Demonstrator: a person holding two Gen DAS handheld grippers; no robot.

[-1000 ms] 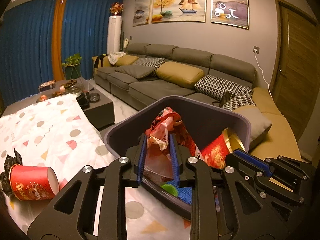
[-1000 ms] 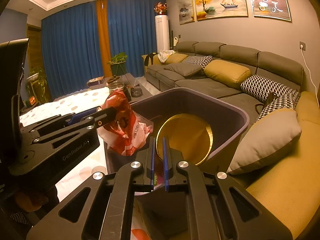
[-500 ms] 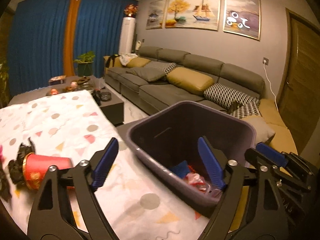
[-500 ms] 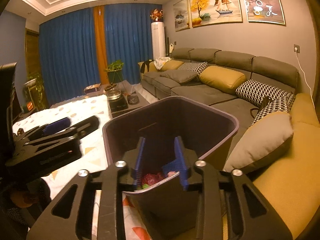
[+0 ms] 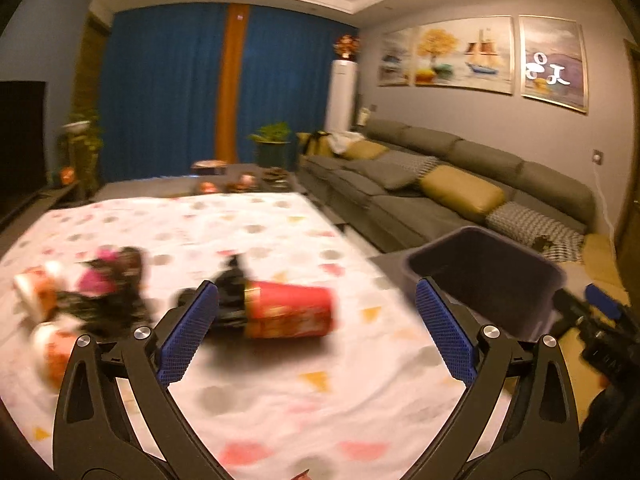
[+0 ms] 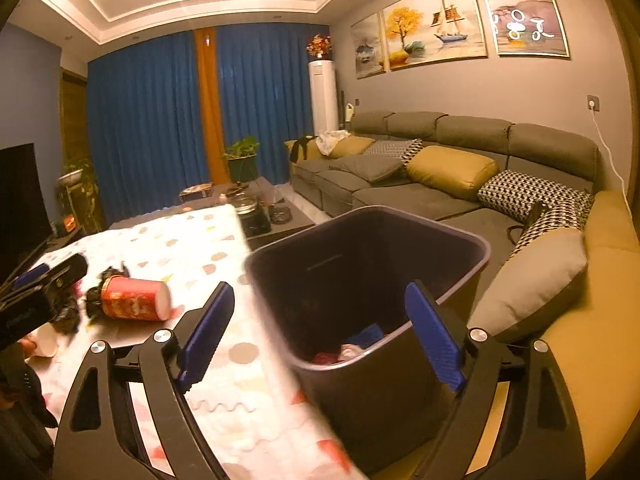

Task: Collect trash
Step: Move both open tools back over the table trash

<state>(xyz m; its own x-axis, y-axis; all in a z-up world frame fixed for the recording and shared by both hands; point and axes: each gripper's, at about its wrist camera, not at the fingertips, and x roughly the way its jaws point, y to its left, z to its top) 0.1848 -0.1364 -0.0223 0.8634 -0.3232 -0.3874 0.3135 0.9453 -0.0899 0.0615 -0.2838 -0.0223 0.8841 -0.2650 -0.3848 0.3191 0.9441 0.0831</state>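
Note:
A red paper cup (image 5: 289,311) lies on its side on the patterned tablecloth (image 5: 248,232), with black crumpled trash (image 5: 230,292) at its mouth. More blurred wrappers and cups (image 5: 80,300) lie to the left. My left gripper (image 5: 318,334) is wide open and empty above the cloth, facing the cup. The dark bin (image 6: 368,264) stands beside the table, with trash (image 6: 348,350) inside. My right gripper (image 6: 320,336) is wide open and empty above the bin's near rim. The cup also shows in the right wrist view (image 6: 134,300), and the bin in the left wrist view (image 5: 486,276).
A grey sofa (image 6: 460,168) with yellow and patterned cushions runs along the right wall, close behind the bin. A low coffee table (image 6: 256,208) with dishes stands beyond the table's far edge. A TV (image 6: 20,196) is at the left.
Both grippers let their trash fall into the bin and opened wide. The left gripper has swung left from the bin to face the red cup on the table.

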